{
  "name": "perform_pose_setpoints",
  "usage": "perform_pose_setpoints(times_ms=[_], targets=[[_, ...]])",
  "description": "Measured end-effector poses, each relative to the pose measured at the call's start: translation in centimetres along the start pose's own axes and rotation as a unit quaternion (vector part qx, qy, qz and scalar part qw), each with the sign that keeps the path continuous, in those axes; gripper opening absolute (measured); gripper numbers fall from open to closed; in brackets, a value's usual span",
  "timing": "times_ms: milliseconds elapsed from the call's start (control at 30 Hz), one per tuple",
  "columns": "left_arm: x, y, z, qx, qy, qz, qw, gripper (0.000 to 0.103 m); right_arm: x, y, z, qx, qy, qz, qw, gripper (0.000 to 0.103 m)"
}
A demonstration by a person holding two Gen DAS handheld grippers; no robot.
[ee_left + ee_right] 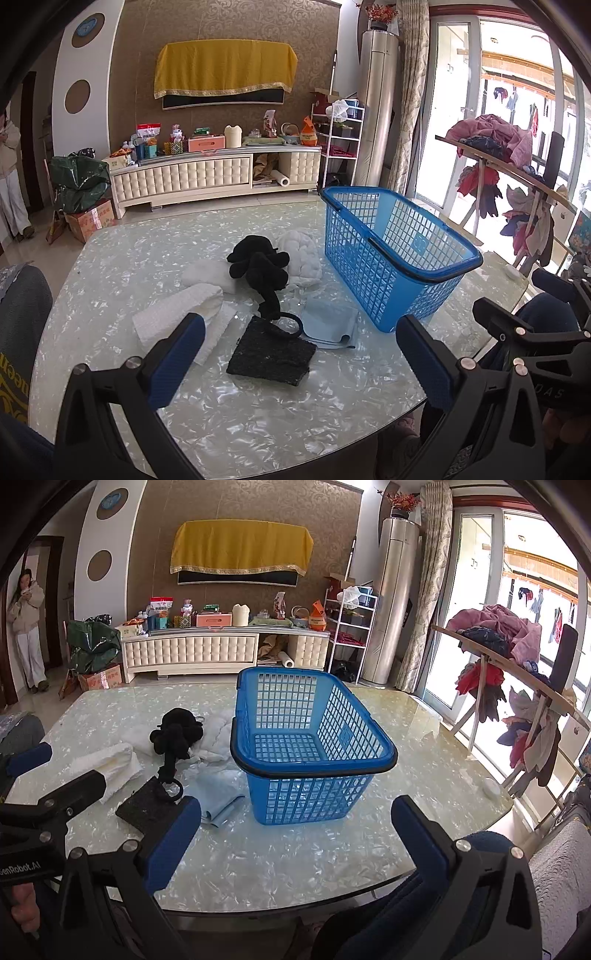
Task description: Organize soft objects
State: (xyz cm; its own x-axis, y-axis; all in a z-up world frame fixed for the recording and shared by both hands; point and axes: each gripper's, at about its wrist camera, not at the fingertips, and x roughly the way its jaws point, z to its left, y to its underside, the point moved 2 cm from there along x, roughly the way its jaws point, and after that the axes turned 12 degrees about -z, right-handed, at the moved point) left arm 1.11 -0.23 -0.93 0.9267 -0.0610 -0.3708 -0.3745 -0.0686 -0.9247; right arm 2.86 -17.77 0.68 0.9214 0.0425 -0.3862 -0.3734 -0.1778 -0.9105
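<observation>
Left tongs (299,354) spread wide, nothing held, low over near desk (258,417) edge. Right tongs (295,834) likewise wide, empty. Soft things heaped mid-frame in left view: black plush (258,264) on white cloths (301,258), rolled white towel (177,317), dark pad (271,356), pale blue cloth (328,325). Blue basket (306,716) upright, just right of heap.

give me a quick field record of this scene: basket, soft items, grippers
basket: blue basket, upright on the table, nothing inside
soft items: black plush, white towel, white padded piece, dark pad, light blue cloth, all on the table left of the basket
left gripper: open, holding nothing
right gripper: open, holding nothing
</observation>
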Motion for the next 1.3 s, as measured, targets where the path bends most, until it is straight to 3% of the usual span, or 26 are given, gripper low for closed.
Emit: perform_pose_setpoints(times_ms=[1000,1300], targets=[[-0.34,-0.28,0.07,-0.005,0.002,-0.006,1.0,0.103,-0.13,-0.02,0.05,-0.002,-0.002,0.002,1.0,0.103],[-0.01,-0.82,0.18,-0.01,0.012,0.014,0.9998,0.103,-0.09,-0.68,-0.16,-0.01,-0.015,0.011,1.0,0.103]])
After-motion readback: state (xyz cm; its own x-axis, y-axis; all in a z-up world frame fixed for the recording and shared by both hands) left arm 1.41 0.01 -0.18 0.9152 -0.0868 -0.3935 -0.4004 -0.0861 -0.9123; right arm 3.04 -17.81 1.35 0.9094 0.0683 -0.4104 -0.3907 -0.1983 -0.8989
